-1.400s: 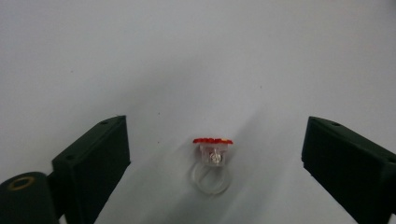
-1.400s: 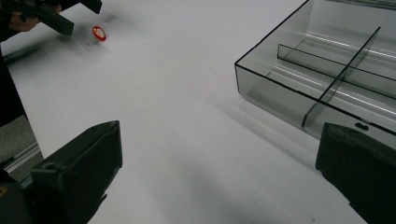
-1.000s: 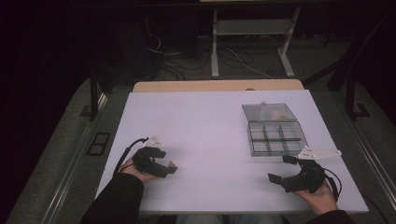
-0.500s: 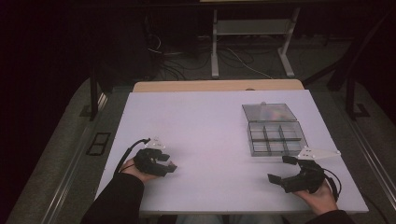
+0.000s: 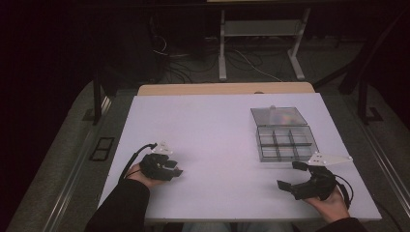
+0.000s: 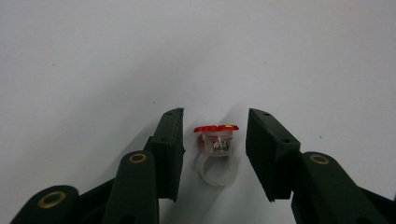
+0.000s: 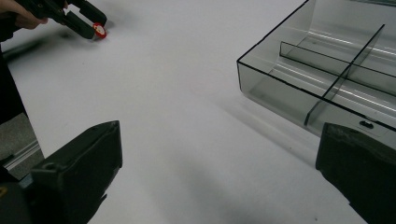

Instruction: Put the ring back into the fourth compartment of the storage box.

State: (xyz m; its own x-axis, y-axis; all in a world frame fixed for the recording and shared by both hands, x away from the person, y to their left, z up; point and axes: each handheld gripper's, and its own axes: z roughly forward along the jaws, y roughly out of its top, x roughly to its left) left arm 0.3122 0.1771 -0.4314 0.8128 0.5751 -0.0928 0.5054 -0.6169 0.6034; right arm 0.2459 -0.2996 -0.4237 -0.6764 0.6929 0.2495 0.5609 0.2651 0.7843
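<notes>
A small clear plastic ring [image 6: 215, 149] with a red flower top lies on the white table [image 5: 217, 135], between the two jaws of my left gripper [image 6: 215, 114]. A narrow gap shows on each side of the ring, so the pads are not pressing on it. The jaws have just been closing around it. In the high view the left gripper [image 5: 176, 170] sits near the table's front left. My right gripper [image 5: 288, 174] rests at the front right, open wide with nothing between its jaws. From the right gripper view the ring [image 7: 98, 30] shows far off at the left gripper's tips.
A clear compartment box [image 5: 285, 137] with its lid [image 5: 279, 116] folded back stands at the right, just beyond the right gripper; its near wall [image 7: 280, 79] is close in the right gripper view. Table edges lie near both hands.
The left gripper's jaws have drawn closer together around the ring. Both hands have stayed where they were.
</notes>
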